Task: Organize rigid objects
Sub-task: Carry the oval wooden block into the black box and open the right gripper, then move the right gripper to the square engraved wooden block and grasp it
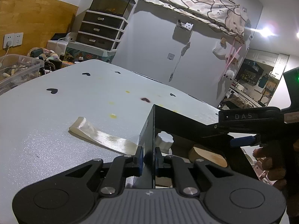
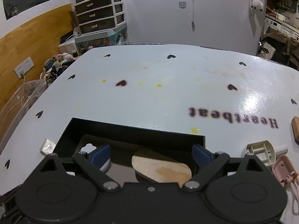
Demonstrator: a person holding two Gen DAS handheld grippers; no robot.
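The left gripper [image 1: 149,161] is closed tight on the near wall of a black box [image 1: 147,130]. Its blue pads [image 1: 140,157] press the thin wall from both sides, near the box's corner. In the left wrist view the box sits at the lower middle and right of the frame, on a white table [image 1: 65,102] with little black hearts.

The right gripper [image 2: 151,155] is wide open and holds nothing. It hangs over the open top of the black box [image 2: 138,130], low in the right wrist view. Its blue pads [image 2: 101,154] stand far apart.

Inside the box lies a flat wooden oval piece [image 2: 162,168]. Its long side runs from left to right across the frame, just below the gap between the open fingers. A white knob with a bumpy edge [image 1: 164,140] also sits inside the box, near the held wall.

A clear shiny strip [image 1: 101,137] lies flat on the table, left of the box. Its long side runs from the middle left of the frame down toward the box.

In the right wrist view, a cream plastic part [image 2: 261,153], a pink thing [image 2: 284,169] and a wooden block [image 2: 295,128] lie on the table at the lower right, outside the box
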